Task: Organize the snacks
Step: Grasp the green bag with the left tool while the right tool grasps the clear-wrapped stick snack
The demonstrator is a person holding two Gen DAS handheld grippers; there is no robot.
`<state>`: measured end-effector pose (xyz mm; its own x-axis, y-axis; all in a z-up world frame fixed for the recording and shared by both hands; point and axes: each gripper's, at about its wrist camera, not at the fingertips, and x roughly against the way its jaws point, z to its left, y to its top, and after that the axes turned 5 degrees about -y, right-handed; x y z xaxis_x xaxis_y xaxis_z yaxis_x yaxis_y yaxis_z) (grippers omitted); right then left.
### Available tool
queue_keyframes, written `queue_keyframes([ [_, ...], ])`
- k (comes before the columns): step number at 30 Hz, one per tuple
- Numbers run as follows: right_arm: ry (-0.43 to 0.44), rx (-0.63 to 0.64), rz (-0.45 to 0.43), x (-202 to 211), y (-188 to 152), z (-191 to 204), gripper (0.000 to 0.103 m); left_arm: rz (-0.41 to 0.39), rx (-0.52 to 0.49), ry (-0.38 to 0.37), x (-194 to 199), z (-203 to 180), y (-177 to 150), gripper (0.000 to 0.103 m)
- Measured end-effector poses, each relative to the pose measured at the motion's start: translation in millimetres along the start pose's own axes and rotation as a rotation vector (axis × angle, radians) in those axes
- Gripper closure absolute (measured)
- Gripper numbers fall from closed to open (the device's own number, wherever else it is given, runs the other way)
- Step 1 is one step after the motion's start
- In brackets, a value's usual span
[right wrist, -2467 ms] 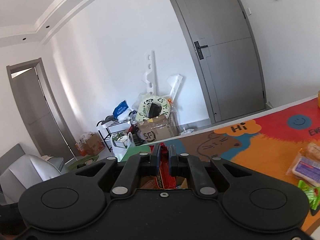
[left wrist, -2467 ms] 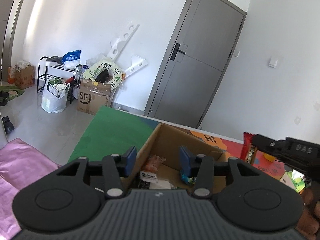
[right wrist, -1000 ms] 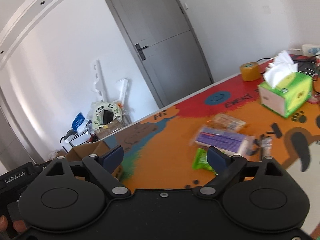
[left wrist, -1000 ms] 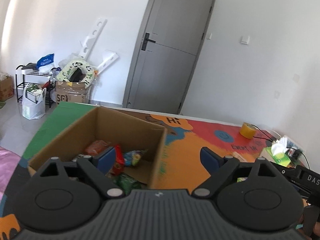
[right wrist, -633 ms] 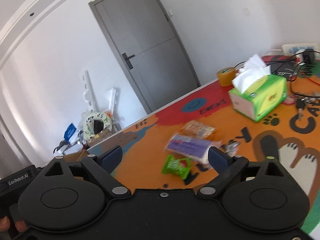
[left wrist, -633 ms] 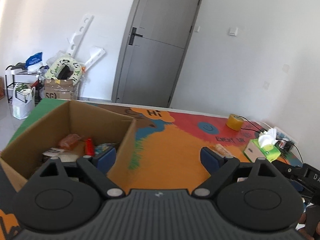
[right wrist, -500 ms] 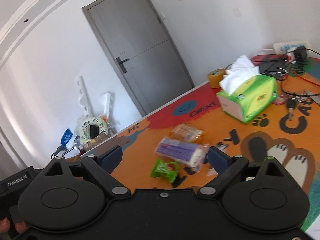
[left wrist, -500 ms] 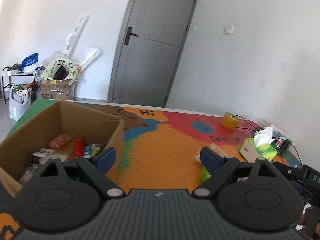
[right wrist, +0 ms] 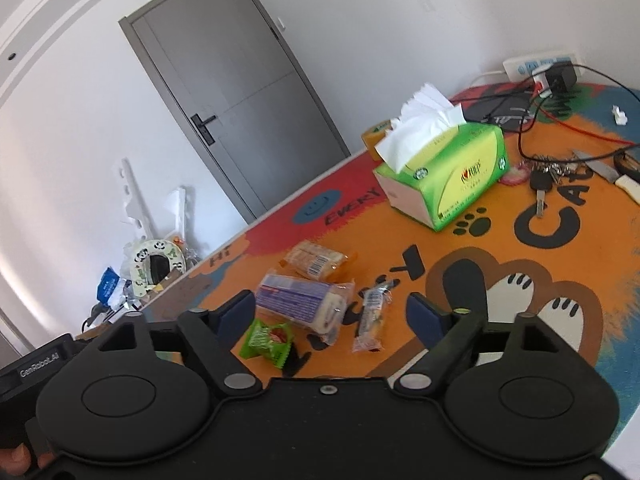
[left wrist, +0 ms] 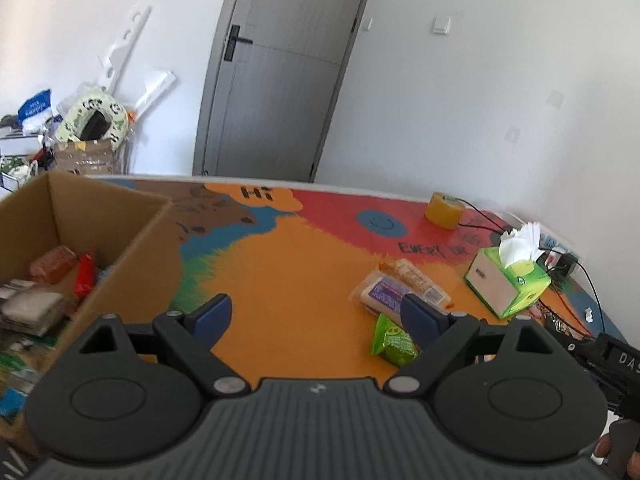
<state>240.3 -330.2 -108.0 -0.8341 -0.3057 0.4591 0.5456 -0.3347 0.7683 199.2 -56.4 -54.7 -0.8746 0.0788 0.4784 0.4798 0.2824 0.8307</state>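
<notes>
Jaws of the left gripper [left wrist: 316, 312] stand wide with nothing between them, over the bright cartoon tabletop [left wrist: 288, 264]. From that wrist, the cardboard box [left wrist: 132, 264] sits at the left with packets already in it, and the loose snacks lie well apart from it to the right: a green packet [left wrist: 390, 342], a purple-labelled wrapped roll [left wrist: 380, 294] and an orange-wrapped bar [left wrist: 416, 280] touching it.

From the right wrist, the right gripper [right wrist: 332, 308] has just been closing its jaws a little, yet they remain wide and empty above the same cluster, plus a slim clear-wrapped stick [right wrist: 372, 318]. A tissue box [right wrist: 448, 168] stands beyond. These look light, crinkly and slippery; the soft roll would likely squash, so pinch it gently across its middle, and the green packet by its puffed body, not the seam.
</notes>
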Motion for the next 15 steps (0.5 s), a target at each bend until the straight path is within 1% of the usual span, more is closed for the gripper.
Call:
queue_keyframes([
  [4, -0.015, -0.003, 0.023, -12.7, -2.5, -4.5, 0.036, 0.029, -0.005, -0.015, -15.0, -4.2, -3.2, 0.013],
  [6, -0.022, -0.008, 0.035, -18.7, -3.6, -6.5, 0.039, 0.041, -0.007, -0.023, -22.3, -7.1, -3.8, 0.013],
  [12, -0.046, -0.010, 0.062, -36.1, -5.2, -9.4, 0.044, 0.074, -0.056, -0.034, -47.3, -23.2, -4.4, 0.013],
  [15, -0.057, 0.002, 0.073, -44.9, -5.5, -8.3, 0.048, 0.098, -0.069, -0.054, -61.7, -32.3, -7.9, 0.013],
])
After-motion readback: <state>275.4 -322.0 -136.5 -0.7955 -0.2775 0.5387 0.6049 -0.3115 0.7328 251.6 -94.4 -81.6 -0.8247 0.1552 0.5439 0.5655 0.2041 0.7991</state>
